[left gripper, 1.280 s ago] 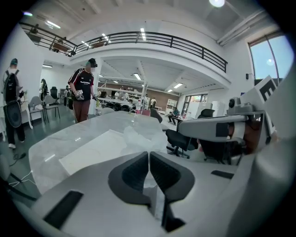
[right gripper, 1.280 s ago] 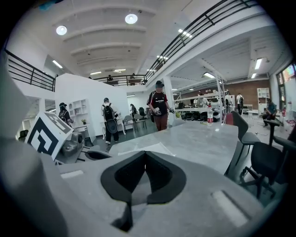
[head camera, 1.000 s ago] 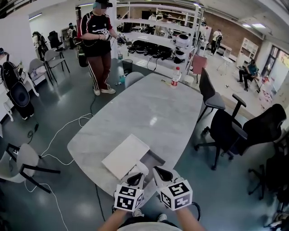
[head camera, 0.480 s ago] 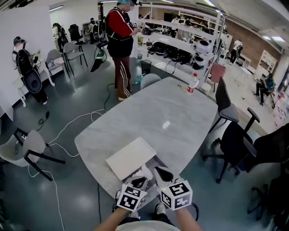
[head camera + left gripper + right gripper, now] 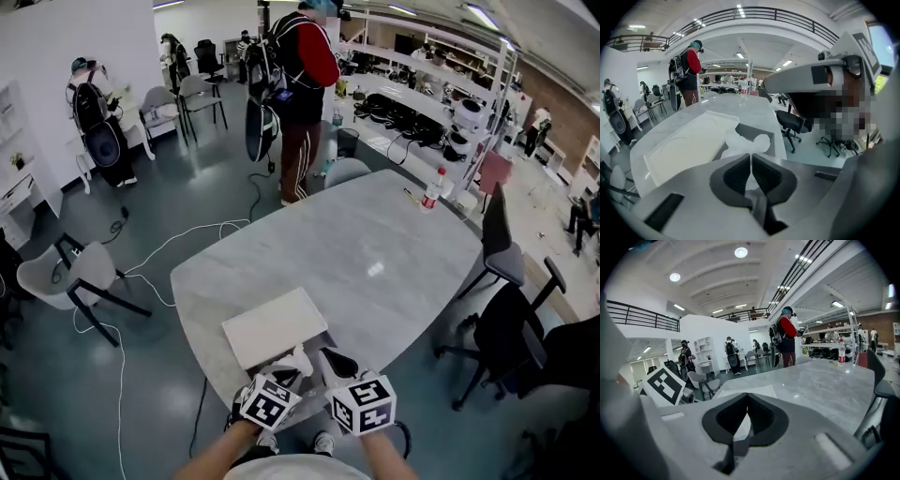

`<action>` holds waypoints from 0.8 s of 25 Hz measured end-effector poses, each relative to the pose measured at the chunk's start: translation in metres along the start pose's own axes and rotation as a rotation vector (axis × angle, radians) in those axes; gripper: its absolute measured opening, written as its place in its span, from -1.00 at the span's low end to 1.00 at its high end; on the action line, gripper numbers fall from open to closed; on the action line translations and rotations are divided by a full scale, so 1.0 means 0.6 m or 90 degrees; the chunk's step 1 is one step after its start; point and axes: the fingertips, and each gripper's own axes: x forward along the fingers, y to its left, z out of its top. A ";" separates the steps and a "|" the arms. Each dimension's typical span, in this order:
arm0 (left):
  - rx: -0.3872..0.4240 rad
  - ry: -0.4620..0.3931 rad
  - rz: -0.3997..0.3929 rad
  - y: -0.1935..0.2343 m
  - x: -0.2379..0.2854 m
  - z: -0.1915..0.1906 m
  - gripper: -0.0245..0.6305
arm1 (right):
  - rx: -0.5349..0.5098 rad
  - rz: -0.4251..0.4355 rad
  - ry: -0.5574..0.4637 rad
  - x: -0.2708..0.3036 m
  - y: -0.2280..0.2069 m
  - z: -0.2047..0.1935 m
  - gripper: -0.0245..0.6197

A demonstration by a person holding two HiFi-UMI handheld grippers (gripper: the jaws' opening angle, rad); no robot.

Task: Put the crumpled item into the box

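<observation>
A white crumpled item [image 5: 297, 359] [image 5: 745, 142] sticks out past the tips of my left gripper [image 5: 286, 373] [image 5: 750, 157], which is shut on it; white paper shows between the pads. It hangs over the dark open part of the box [image 5: 323, 341] [image 5: 756, 132] at the table's near edge. A flat white lid [image 5: 274, 326] [image 5: 686, 142] [image 5: 747, 391] lies over the rest of the box. My right gripper [image 5: 336, 362] [image 5: 747, 397] is shut with nothing in it, close beside the left one, and shows at the upper right of the left gripper view.
The marble table [image 5: 375, 253] runs away from me, with a red-capped bottle [image 5: 433, 188] at its far end. Office chairs [image 5: 511, 328] stand to the right and a grey chair [image 5: 70, 277] to the left. A person [image 5: 300, 89] stands beyond the table; cables [image 5: 159, 258] lie on the floor.
The head view has swung, so the table sits more to the right. Both grippers stay together at the near edge, the left still shut on the crumpled item.
</observation>
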 end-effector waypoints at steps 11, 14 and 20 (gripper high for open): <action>0.010 0.073 0.022 -0.002 0.052 -0.012 -0.87 | -0.025 0.087 0.032 0.006 -0.027 -0.021 -0.91; 0.021 0.093 0.023 -0.004 0.057 -0.019 -0.87 | -0.033 0.107 0.037 0.008 -0.026 -0.023 -0.91; 0.025 0.133 0.042 0.003 0.072 -0.033 -0.87 | -0.046 0.143 0.045 0.010 -0.025 -0.028 -0.91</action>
